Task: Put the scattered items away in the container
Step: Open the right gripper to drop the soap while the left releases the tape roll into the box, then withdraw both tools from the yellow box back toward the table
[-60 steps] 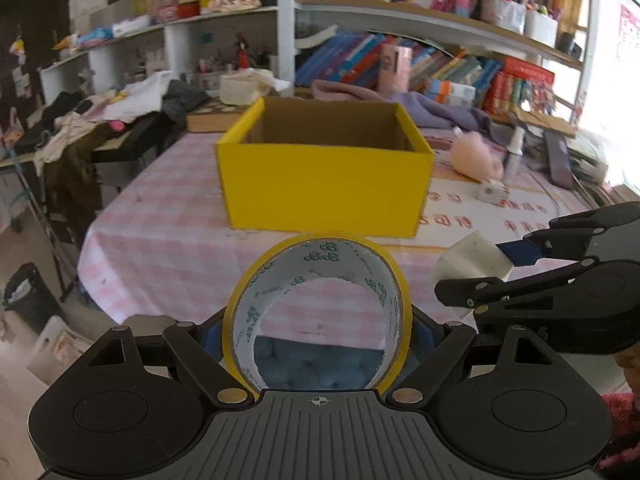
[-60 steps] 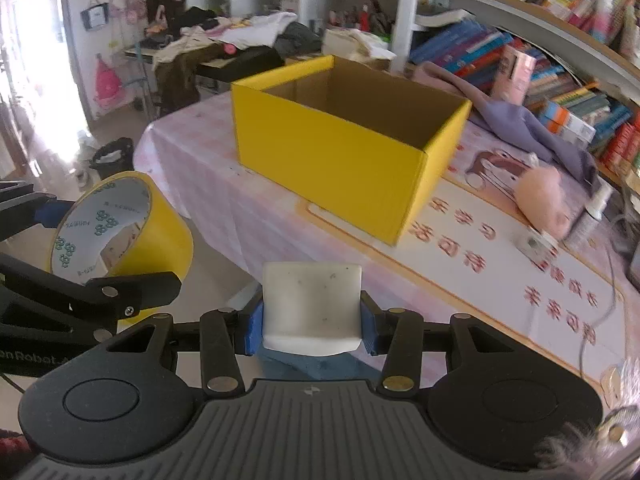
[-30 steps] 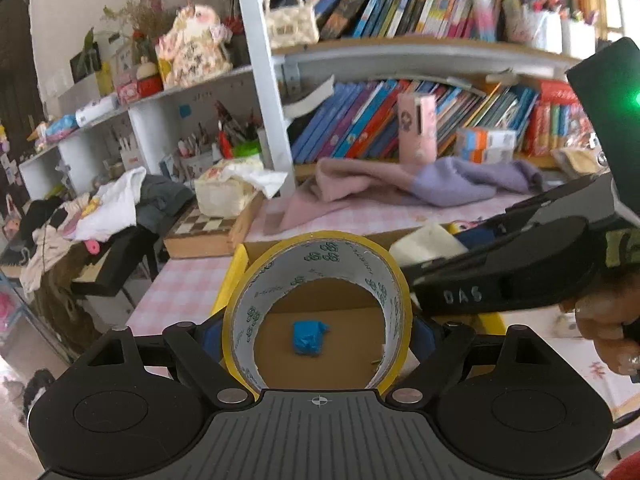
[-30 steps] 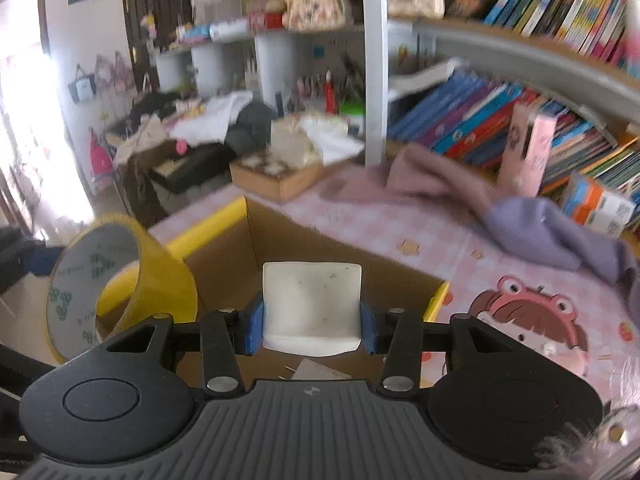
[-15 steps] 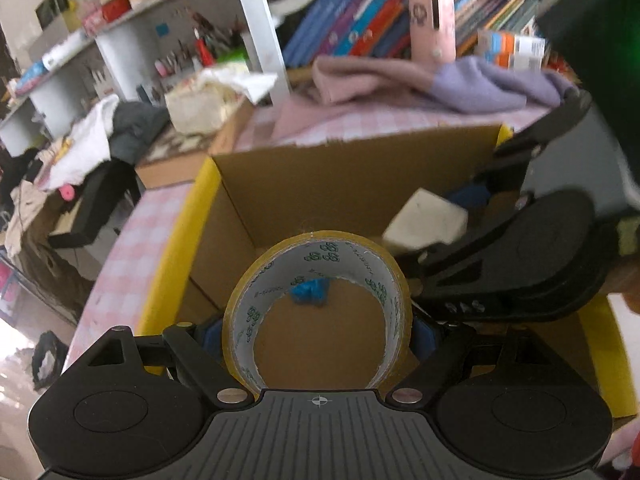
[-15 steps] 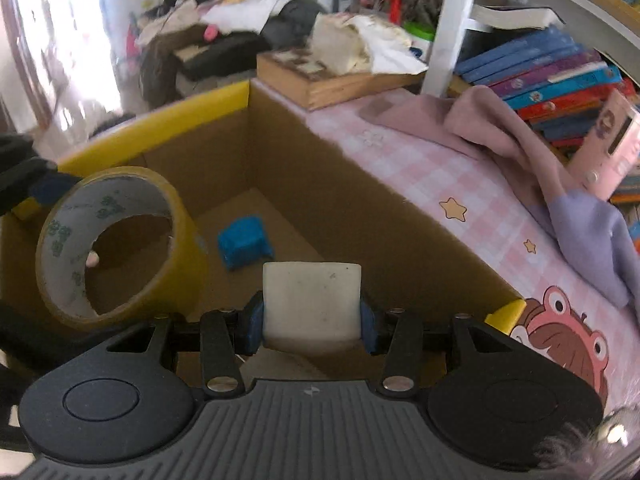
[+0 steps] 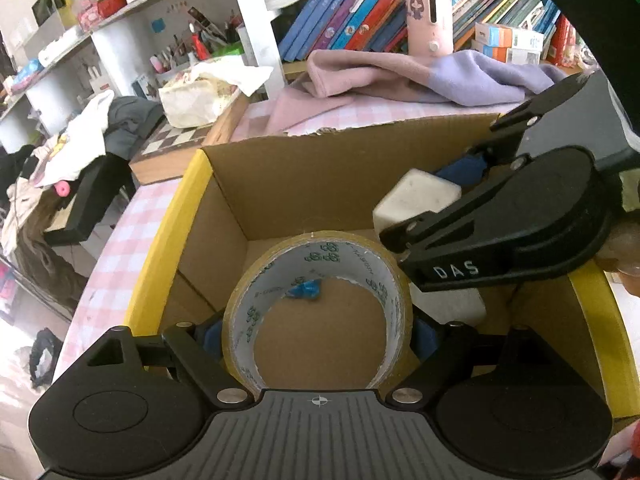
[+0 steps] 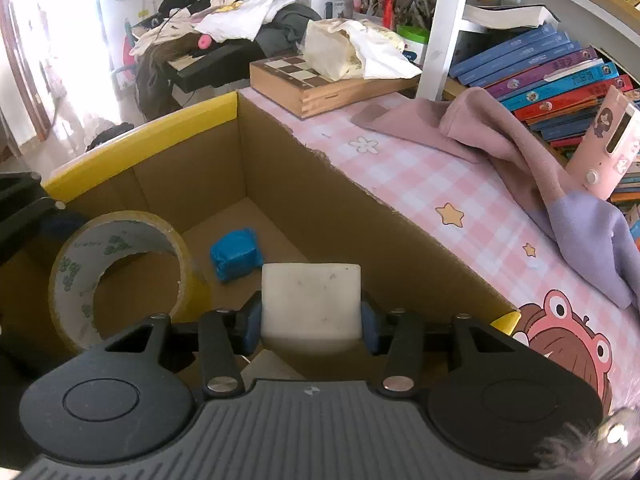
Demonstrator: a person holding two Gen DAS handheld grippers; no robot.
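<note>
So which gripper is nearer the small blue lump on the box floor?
Hard to separate. The left gripper, holding the tape roll, and the right gripper, jaws opening around the white block, both hang above the blue lump.

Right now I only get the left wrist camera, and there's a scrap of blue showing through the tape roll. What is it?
Observer: A small blue block, lying loose on the floor of the yellow cardboard box.
Operator: And the white thing beside me?
Observer: The white block sits squarely between the blue pads of the right gripper, whose jaws are opening.
Operator: Anything past the box on that side?
Observer: A pink cartoon face printed on the checked tablecloth.
</note>
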